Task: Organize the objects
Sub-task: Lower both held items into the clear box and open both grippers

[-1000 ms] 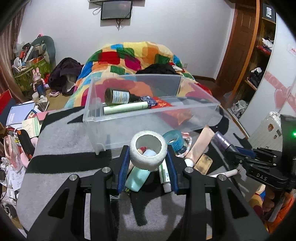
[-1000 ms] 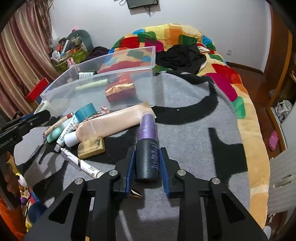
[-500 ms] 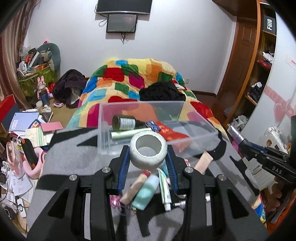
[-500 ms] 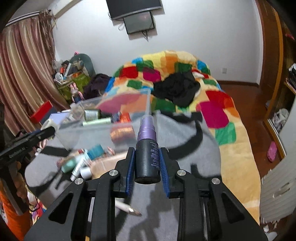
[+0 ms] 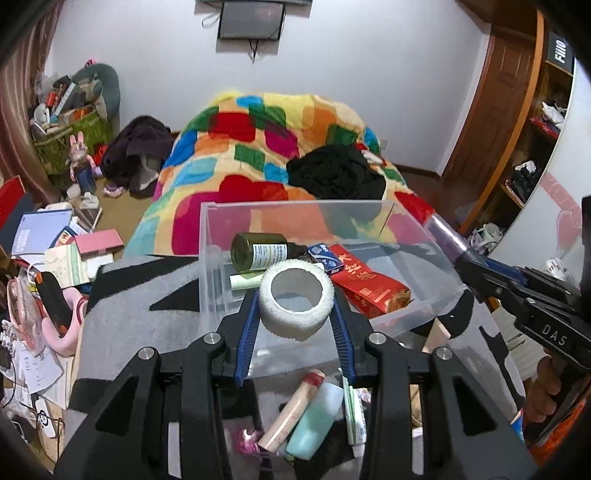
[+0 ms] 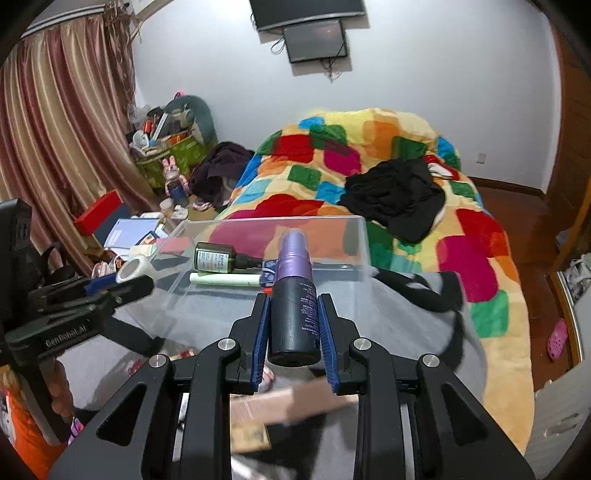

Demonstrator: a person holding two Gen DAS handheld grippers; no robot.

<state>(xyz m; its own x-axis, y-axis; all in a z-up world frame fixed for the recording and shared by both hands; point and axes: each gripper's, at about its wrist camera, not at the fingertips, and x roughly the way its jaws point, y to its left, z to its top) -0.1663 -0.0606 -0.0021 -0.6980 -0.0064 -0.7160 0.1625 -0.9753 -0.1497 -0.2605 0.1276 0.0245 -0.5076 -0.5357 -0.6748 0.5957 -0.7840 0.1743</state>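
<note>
Left gripper (image 5: pixel 295 314): fingers (image 5: pixel 246 339) are closed on a white tape roll (image 5: pixel 296 303), pinched across its outer wall, hole facing the camera. The roll is held above the near wall of the clear bin (image 5: pixel 421 317), not yet inside.

Right gripper (image 6: pixel 293 328): fingers (image 6: pixel 327 343) are clamped on the dark body of a purple-capped spray bottle (image 6: pixel 294 295), cap pointing toward the bin (image 6: pixel 360 236). It is held raised on the near side of the bin; whether it is over the rim cannot be told.

Risks, as judged:
- The roll could be deformed or slip, since only two narrow pads grip a soft curved wall.
- If released now, the roll may catch the bin's near wall and fall back onto the loose tubes (image 5: pixel 317 421) below the bin's near side.
- The bottle is smooth and round; a twist on release could send it rolling inside the bin.
- Both grippers converge on the bin, so a clash between them is possible.
- The bin is light plastic on soft fabric and may be shoved by contact.

Already inside the bin: a green glass bottle (image 5: pixel 258 253), a pale tube (image 6: pixel 225 279), a red packet (image 5: pixel 369 286), a small blue pack (image 5: pixel 323 254).

Surface: the bin sits on a grey-and-black blanket (image 5: pixel 122 306) on a bed, not a bench. Beyond the bin a multicoloured patchwork quilt (image 6: pixel 369 147) with black clothing (image 6: pixel 397 195) is seen. Left of the bin: floor clutter, books, a striped curtain (image 6: pixel 55 147). A screen (image 5: pixel 251 20) is mounted on the white wall behind the bin.
</note>
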